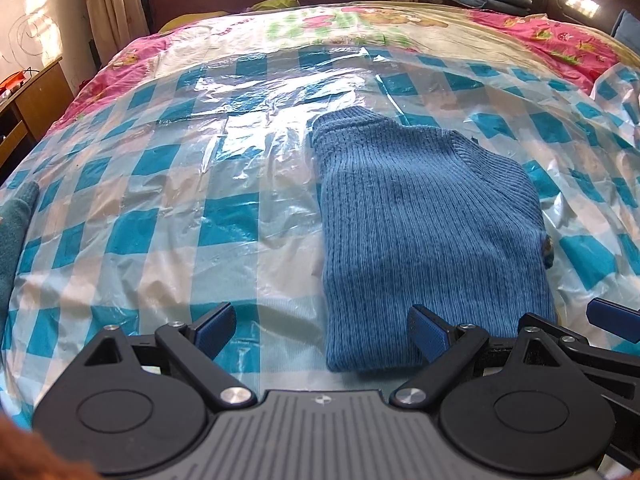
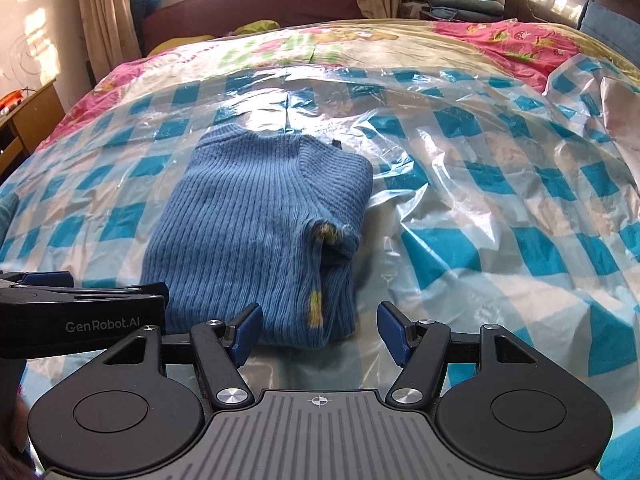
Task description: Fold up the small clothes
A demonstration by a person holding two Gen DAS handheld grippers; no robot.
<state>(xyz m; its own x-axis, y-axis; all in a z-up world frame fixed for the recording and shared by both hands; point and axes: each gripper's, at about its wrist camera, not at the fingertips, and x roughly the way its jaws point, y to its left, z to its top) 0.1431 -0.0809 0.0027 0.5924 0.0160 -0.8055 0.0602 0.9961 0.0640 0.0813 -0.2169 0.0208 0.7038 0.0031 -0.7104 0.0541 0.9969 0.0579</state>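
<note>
A small blue ribbed knit sweater [image 1: 424, 224] lies folded into a narrow rectangle on the plastic-covered bed, collar end away from me. In the right wrist view the same sweater [image 2: 248, 232] shows a yellow-patterned inner edge along its right side. My left gripper [image 1: 322, 330] is open just before the sweater's near left corner, with its right finger over the hem. My right gripper [image 2: 318, 330] is open at the sweater's near right corner, nothing between its fingers. The left gripper's body [image 2: 80, 316] shows at the left of the right wrist view.
A clear plastic sheet [image 1: 160, 184] with blue checks covers the bed over a pink floral quilt [image 2: 520, 40]. A dark green cloth [image 1: 16, 232] lies at the left edge. A wooden cabinet [image 1: 36, 96] stands left of the bed; a maroon sofa [image 2: 256, 4] and folded clothes [image 2: 464, 8] lie beyond.
</note>
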